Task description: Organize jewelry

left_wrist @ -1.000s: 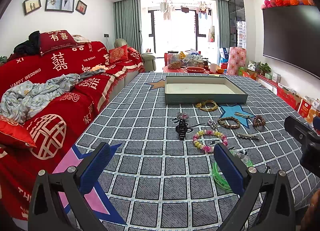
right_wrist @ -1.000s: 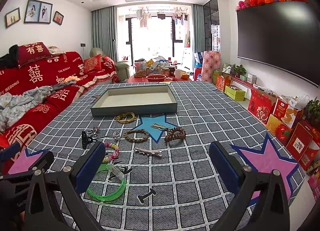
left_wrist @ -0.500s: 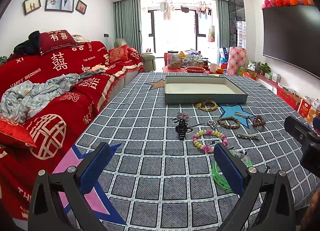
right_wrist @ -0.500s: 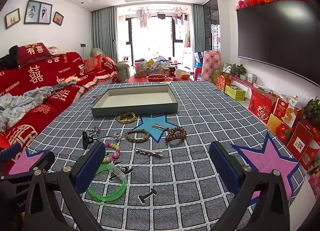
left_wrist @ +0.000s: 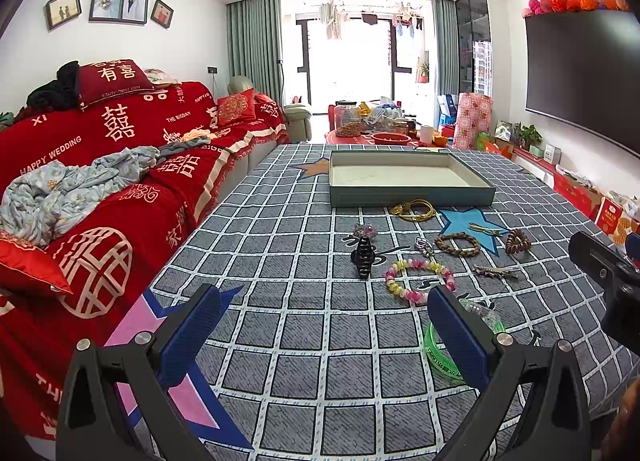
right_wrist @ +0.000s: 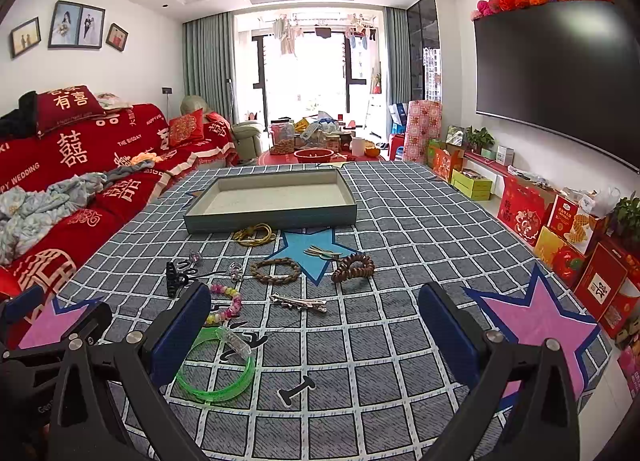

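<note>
1. Left wrist view: the left gripper [left_wrist: 324,335] hovers above the checked blanket [left_wrist: 280,281] with its blue fingers [left_wrist: 192,331] spread wide and nothing between them.
2. The tray [left_wrist: 408,185] sits well ahead on the blanket, and its pale floor looks bare.
3. Just in front of the tray lies a yellow cord [left_wrist: 414,210]. Nearer the camera lie a black hair claw [left_wrist: 363,257], a pastel bead bracelet [left_wrist: 418,275], a braided brown bracelet [left_wrist: 457,244], a brown coil hair tie [left_wrist: 517,242] and a metal hair clip [left_wrist: 495,270]. None of them is in the tray.
4. A green band [left_wrist: 440,353] lies partly hidden behind the right finger of this gripper.
5. A red sofa [left_wrist: 100,181] runs along the left side, and part of the other gripper shows at the right edge.
6. Right wrist view: the right gripper [right_wrist: 316,333] also stands wide open and holds nothing, above the blanket [right_wrist: 380,321].
7. The tray [right_wrist: 272,203] lies ahead, with the yellow cord [right_wrist: 254,234] just before its near wall.
8. Between tray and gripper lie the braided brown bracelet [right_wrist: 275,270], the brown coil hair tie [right_wrist: 354,267], the metal hair clip [right_wrist: 298,303], the black hair claw [right_wrist: 174,279] and the pastel bead bracelet [right_wrist: 228,301], the last partly behind the left finger.
9. The green band [right_wrist: 218,371] lies nearest, just right of the left finger [right_wrist: 180,335].
10. A dark television [right_wrist: 556,77] hangs on the right wall.
</note>
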Available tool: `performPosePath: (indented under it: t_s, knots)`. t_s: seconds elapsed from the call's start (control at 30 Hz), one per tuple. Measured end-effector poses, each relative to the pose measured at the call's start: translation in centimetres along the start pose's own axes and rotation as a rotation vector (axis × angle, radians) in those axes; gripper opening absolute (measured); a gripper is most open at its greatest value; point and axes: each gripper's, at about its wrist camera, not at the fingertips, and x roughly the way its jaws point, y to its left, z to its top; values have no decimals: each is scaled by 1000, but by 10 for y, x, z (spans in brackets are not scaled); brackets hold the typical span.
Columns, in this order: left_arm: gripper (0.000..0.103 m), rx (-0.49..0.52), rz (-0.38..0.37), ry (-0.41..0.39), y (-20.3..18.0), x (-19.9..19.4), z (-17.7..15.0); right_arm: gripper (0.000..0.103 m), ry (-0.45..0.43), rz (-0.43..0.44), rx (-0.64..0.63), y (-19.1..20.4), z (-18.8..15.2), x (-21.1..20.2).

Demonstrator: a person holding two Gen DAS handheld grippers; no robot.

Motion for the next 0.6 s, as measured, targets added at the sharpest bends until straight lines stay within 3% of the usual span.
performPosePath:
  t_s: [0.6]
  knots:
    - [103, 0, 0, 4, -1, 2, -3, 103, 1, 1, 5, 0, -1, 1]
